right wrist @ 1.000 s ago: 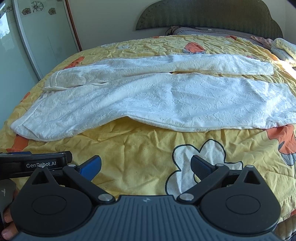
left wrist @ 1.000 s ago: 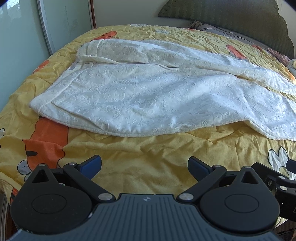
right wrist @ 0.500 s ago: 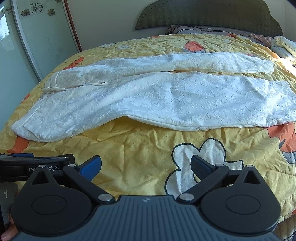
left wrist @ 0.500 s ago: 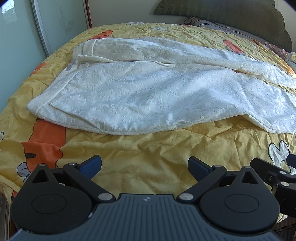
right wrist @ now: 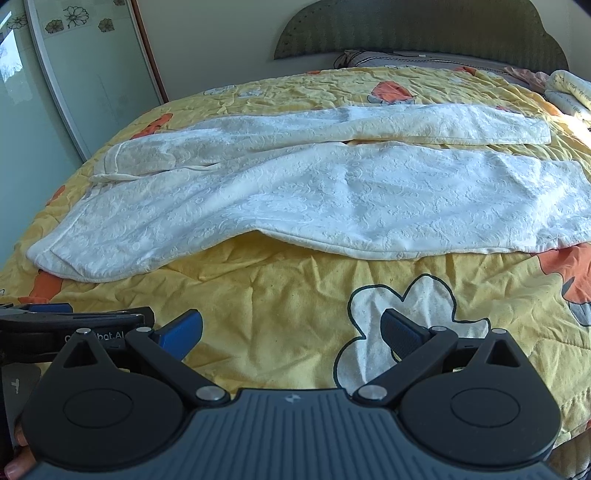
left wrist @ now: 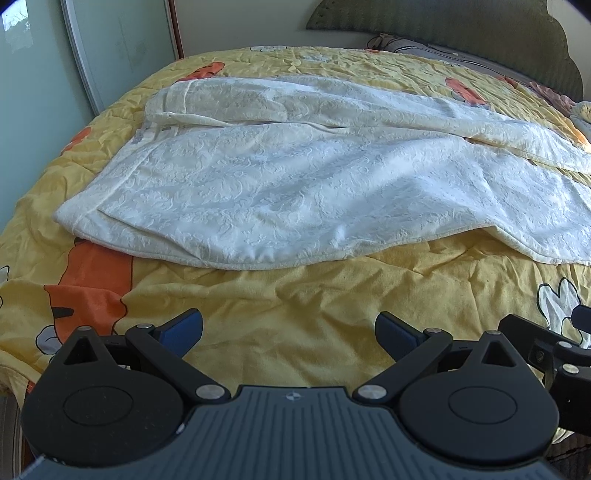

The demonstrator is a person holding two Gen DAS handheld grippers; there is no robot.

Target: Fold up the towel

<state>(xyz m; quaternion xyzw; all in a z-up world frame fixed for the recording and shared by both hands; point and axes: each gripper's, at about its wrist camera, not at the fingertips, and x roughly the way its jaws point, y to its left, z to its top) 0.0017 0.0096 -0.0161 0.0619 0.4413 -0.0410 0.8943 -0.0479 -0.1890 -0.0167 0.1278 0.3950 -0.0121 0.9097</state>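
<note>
A large cream towel with an embossed pattern lies loosely spread across the bed, its far edge folded over into a long strip. In the right wrist view the same towel stretches from left to right. My left gripper is open over bare bedspread, short of the towel's near edge. My right gripper is open too, above a white flower print, also short of the towel. Nothing sits between either pair of fingers. The other gripper shows at the edge of each view.
The bed carries a yellow bedspread with orange and white cartoon prints. A green padded headboard stands at the back. Pale sliding doors run along the left side. Pillows and folded bedding lie at the far right.
Both views have crept slightly forward and the towel appears a little nearer and lower in frame. Both grippers stayed open; the towel has not moved.
</note>
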